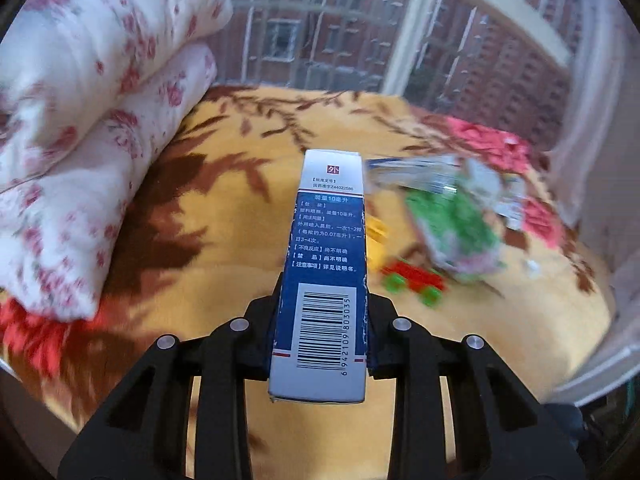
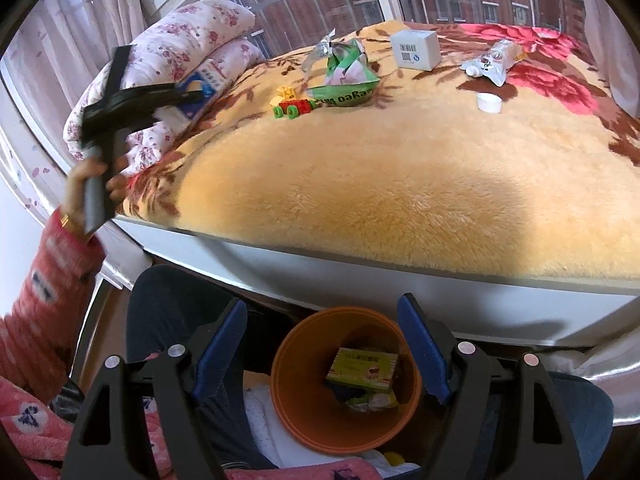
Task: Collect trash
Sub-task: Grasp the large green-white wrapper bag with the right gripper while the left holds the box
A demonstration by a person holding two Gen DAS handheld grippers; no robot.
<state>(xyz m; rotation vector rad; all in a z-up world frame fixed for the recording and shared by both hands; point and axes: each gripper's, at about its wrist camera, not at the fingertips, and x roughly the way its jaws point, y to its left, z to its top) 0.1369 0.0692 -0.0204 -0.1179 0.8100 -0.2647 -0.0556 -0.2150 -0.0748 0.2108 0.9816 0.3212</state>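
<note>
A bed (image 2: 400,184) covered in a yellow plush blanket with brown and red flowers fills both views, with a rolled floral quilt (image 1: 92,128) lying at its far left end. Below the bed's white edge stands an orange bin (image 2: 308,420), a green-and-yellow carton already inside it. The right gripper (image 2: 322,354) hangs over that bin with its blue-padded fingers spread apart and nothing between them. The left gripper (image 1: 322,332), lifted above the blanket in a person's hand (image 2: 90,184), has its fingers clenched on a tall blue-and-white medicine box (image 1: 326,272), held near its barcode end. Still on the bed lie a crumpled green bag (image 2: 344,80), a white carton (image 2: 416,50), what looks like a squashed white pouch (image 2: 490,62), a block toy car (image 2: 292,104) and a small white cap (image 2: 489,102).
</note>
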